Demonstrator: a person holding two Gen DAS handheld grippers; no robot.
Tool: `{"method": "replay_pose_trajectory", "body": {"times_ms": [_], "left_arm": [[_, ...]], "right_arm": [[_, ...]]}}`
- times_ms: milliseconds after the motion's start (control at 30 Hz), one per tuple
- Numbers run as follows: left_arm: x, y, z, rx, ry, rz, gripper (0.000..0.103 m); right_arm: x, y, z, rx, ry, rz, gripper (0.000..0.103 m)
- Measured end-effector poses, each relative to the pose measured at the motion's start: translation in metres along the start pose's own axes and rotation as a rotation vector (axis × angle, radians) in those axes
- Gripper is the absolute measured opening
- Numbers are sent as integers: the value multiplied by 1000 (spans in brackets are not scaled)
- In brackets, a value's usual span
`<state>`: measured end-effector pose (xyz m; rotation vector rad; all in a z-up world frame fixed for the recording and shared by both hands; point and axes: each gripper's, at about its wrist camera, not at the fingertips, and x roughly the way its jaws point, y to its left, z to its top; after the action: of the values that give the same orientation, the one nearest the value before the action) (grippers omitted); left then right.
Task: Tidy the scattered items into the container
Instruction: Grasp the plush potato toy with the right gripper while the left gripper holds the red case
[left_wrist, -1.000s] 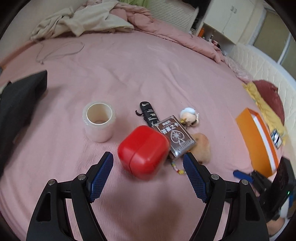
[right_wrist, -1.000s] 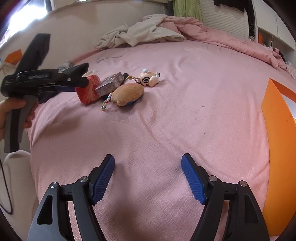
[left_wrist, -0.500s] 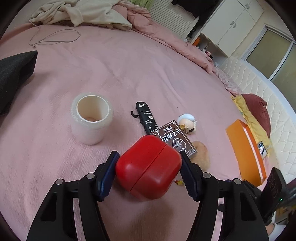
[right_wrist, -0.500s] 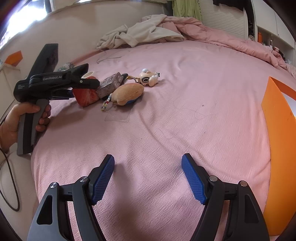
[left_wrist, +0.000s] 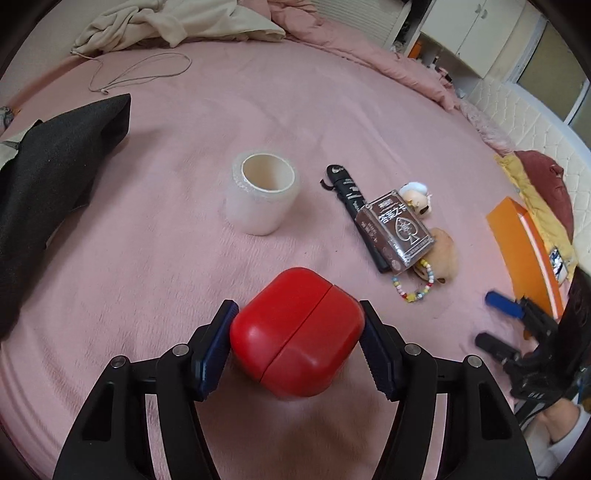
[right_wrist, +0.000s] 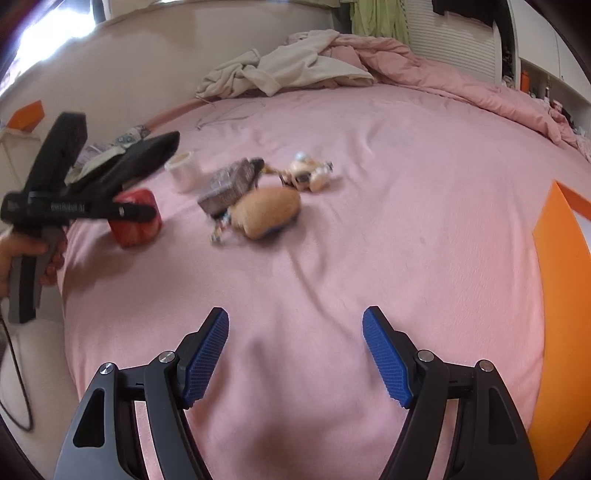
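Left claw (left_wrist: 297, 339) closed further, pads now pressing red case (left_wrist: 295, 334) at near edge of pink bed (left_wrist: 147, 240). Right claw (right_wrist: 295, 354) wide open, empty, over bare bedspread. Orange container (right_wrist: 561, 295) at right bed edge, open stretch between.

The left tongs (left_wrist: 297, 341) have closed onto the red case (left_wrist: 297, 334), which earlier lay loose ahead of them

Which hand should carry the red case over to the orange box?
Probably the left: its hand-held gripper is shut on the red case. The right one is open and holds nothing, though nearer the orange box.
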<state>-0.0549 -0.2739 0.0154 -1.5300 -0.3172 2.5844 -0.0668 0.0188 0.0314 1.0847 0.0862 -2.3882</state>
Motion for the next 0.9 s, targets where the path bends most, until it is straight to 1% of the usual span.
{"method": "replay_pose_trajectory", "body": {"times_ms": [67,167,233,300,333,367,433,467,500,533,567,667,800,900], "left_arm": [[7,-7,0,40,36,51,63],[13,-18,0,108,55,119,62],[14,-20,0,119,55,131,62],[14,-17,0,109,54,117,62],[13,-15,1,101,52,108,62],[13,-12,1,94,50,97,62],[12,-9,2,85,48,87,62],[13,-9,3,84,47,86,62],[14,-10,2,86,47,88,62],[14,-10,3,90,48,91,62],[13,-8,1,92,48,93,62],[15,-11,1,94,47,95,62],[13,-13,-1,91,45,92,62],[13,-13,-2,93,44,94,62]], "right_arm": [[8,5,19,-9,-13,-1,75],[22,7,45,22,-20,35,75],[34,3,60,82,-8,61,75],[46,-5,69,185,22,102,69],[51,-9,72,229,39,117,60],[58,-11,74,255,57,113,53],[71,-8,75,250,103,86,53],[74,-4,75,234,104,86,51],[74,1,75,207,99,87,46],[74,8,74,176,101,119,32],[73,13,73,153,106,135,31],[63,21,66,104,85,120,30],[42,17,47,111,55,115,30],[25,6,28,125,43,103,30]]}}
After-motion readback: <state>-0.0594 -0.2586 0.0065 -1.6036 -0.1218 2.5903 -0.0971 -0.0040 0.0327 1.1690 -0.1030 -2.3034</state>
